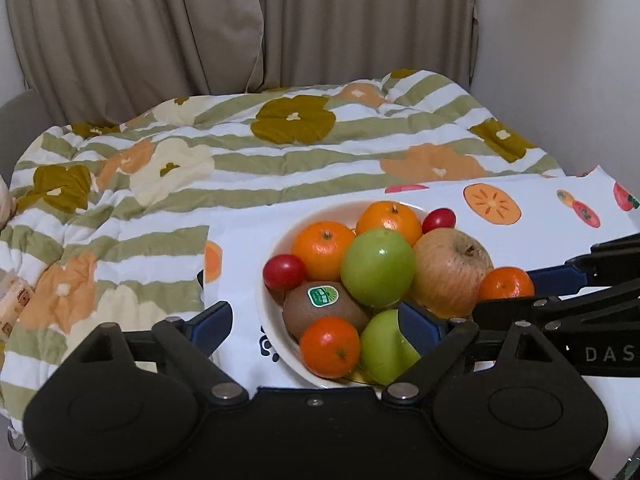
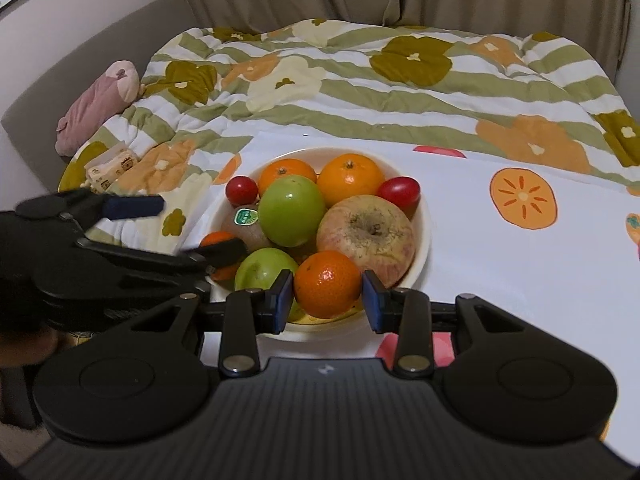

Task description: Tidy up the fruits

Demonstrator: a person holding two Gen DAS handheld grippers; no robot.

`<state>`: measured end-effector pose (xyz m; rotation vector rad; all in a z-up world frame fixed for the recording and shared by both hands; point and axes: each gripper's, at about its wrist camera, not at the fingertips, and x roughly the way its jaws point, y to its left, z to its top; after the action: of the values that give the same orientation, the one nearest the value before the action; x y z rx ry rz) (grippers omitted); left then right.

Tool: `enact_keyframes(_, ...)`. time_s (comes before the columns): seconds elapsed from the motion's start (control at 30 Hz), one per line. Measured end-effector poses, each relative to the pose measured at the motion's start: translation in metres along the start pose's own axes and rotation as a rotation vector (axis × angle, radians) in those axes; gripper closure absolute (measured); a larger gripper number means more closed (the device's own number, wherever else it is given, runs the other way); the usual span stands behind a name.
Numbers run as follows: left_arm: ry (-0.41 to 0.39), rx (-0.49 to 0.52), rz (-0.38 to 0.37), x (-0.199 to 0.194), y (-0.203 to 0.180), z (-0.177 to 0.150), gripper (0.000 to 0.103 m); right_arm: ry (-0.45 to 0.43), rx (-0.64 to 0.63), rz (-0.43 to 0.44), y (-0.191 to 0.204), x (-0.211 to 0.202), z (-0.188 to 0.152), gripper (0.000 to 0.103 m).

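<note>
While both my grippers hang over the fruit, I start at the far left, where a pink toy (image 2: 100, 100) lies at the edge of the blanket (image 2: 360, 92), with a small packet (image 2: 108, 170) just beside it. Next comes my left gripper (image 1: 316, 316). Its jaws are wide apart and hold nothing. One finger is out over the blanket, and the other is in front of a low green apple (image 1: 384, 350) at the near side of the bowl (image 2: 425, 224). The bowl sits on a white sheet (image 2: 500, 264) with fruit pictures on it, and the sheet lies on the blanket. The bowl is full. On its left side I see a red tomato (image 2: 241, 190), a kiwi (image 2: 244, 226) with a green sticker and a small orange (image 1: 330, 346). In the middle sits a high green apple (image 2: 291, 210), with two oranges behind it. To the right are a big apple (image 2: 366, 236) and another tomato. My right gripper (image 2: 326, 296) is narrow and grips the front orange (image 2: 326, 284) between its blue pads, right at the bowl's near rim.
</note>
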<state>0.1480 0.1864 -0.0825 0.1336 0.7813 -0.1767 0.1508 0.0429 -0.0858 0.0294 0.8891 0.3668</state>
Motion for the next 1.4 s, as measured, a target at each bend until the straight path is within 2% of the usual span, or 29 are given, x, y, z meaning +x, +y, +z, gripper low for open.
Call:
enact_keyframes(0.67, -0.029, 0.01, 0.002, -0.03, 0.013, -0.016, 0.009, 0.036, 0.092, -0.008, 0.006, 0.021, -0.007, 0.05)
enact_keyframes(0.7, -0.026, 0.006, 0.0, -0.03, 0.013, -0.017, 0.009, 0.031, 0.099, -0.01, 0.006, 0.022, -0.008, 0.049)
enact_keyframes(0.77, -0.019, 0.0, -0.004, -0.03, 0.014, -0.02, 0.009, 0.02, 0.117, -0.012, 0.006, 0.021, -0.007, 0.037)
enact_keyframes(0.8, -0.015, -0.002, -0.005, -0.031, 0.014, -0.021, 0.009, 0.014, 0.127, -0.009, 0.006, 0.02, -0.007, 0.022)
enact_keyframes(0.83, -0.013, -0.004, -0.006, -0.031, 0.014, -0.022, 0.009, 0.007, 0.134, -0.008, 0.006, 0.018, -0.006, 0.001)
enact_keyframes(1.17, -0.025, -0.03, 0.041, -0.053, -0.003, -0.023, 0.009, -0.006, 0.126, 0.01, -0.005, -0.009, -0.007, 0.0)
enact_keyframes(1.4, -0.055, -0.047, 0.072, -0.081, -0.029, -0.013, 0.009, -0.043, 0.114, 0.0, -0.021, -0.055, -0.006, 0.0)
